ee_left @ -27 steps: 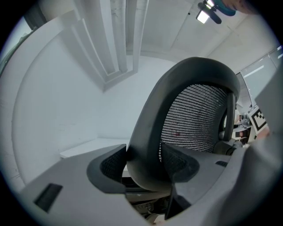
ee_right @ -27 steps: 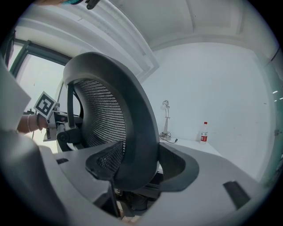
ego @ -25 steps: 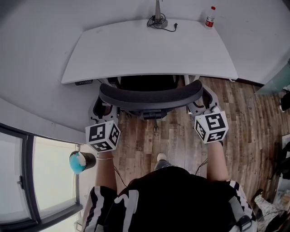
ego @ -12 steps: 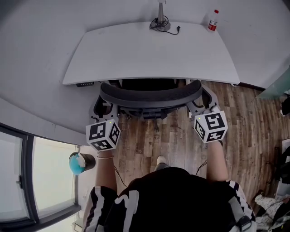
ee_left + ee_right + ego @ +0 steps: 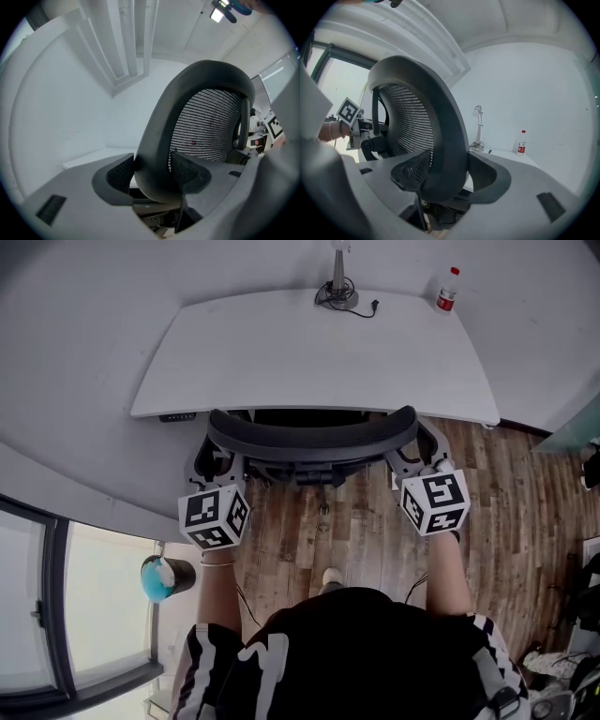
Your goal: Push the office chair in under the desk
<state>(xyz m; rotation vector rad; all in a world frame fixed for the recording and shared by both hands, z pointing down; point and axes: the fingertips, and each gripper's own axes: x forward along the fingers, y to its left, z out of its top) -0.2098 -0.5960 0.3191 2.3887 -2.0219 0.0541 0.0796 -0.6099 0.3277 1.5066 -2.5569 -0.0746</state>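
Observation:
The black mesh office chair (image 5: 313,437) stands at the white desk (image 5: 309,348), its seat mostly hidden beneath the desktop. My left gripper (image 5: 210,468) grips the backrest's left edge, and my right gripper (image 5: 413,461) grips its right edge. In the left gripper view the backrest frame (image 5: 154,140) fills the gap of the left gripper (image 5: 150,174), with both pads against it. In the right gripper view the backrest frame (image 5: 445,140) sits likewise inside the right gripper (image 5: 447,177). Both are shut on the backrest frame.
A red-capped bottle (image 5: 447,289) and a lamp base with its cable (image 5: 342,294) stand at the desk's far edge. A dark cup with a blue lid (image 5: 161,577) sits by the window at the left. The wooden floor (image 5: 366,531) lies behind the chair.
The chair and both grippers have moved forward toward the desk; the backrest now sits right at the desk's front edge, and less of the seat shows.

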